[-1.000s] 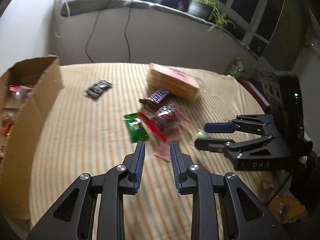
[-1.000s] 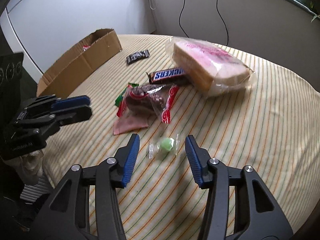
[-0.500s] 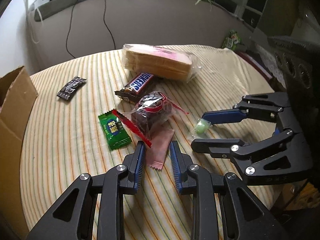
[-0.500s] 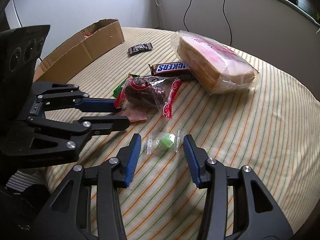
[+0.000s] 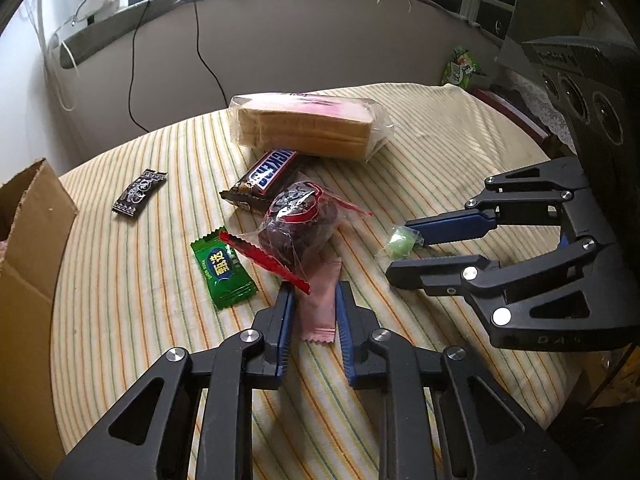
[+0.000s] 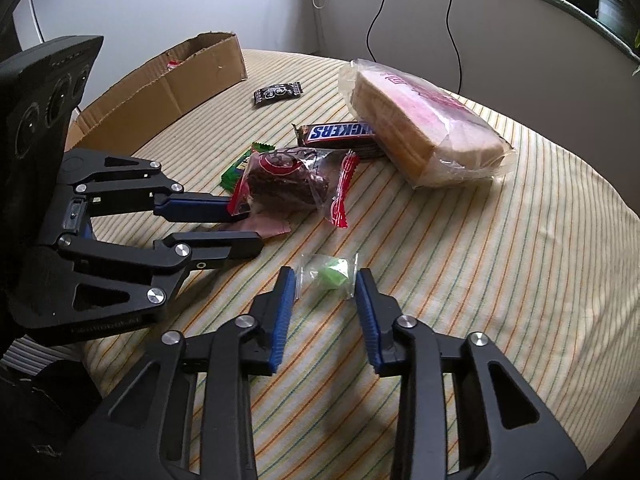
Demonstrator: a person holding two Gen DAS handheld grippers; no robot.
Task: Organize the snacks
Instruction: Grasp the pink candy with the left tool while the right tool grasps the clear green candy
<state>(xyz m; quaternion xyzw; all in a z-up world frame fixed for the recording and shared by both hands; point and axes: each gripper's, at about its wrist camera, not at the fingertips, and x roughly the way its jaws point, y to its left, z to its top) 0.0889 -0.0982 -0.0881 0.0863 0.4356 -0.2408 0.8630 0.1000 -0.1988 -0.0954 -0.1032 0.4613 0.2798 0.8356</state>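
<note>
Both grippers closer around their candies

We see a round table with striped yellowish cloth point(image 5: 132, 312); on it lie an open brown cardboard box point(image 5: 32, 240), a wrapped sliced bread loaf point(image 5: 308, 126), a small black candy packet point(image 5: 139, 191) and a green candy packet point(image 5: 222, 270)

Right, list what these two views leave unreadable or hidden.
- Cardboard box contents: left wrist view cuts the box at the frame edge; in the right wrist view its wall hides all but a scrap of red.
- Pink sachet: the cake bag covers its far end; no print readable.
- Black candy wrapper: pattern too small to read.
- Green packet: mostly hidden behind the cake bag in the right wrist view.
</note>
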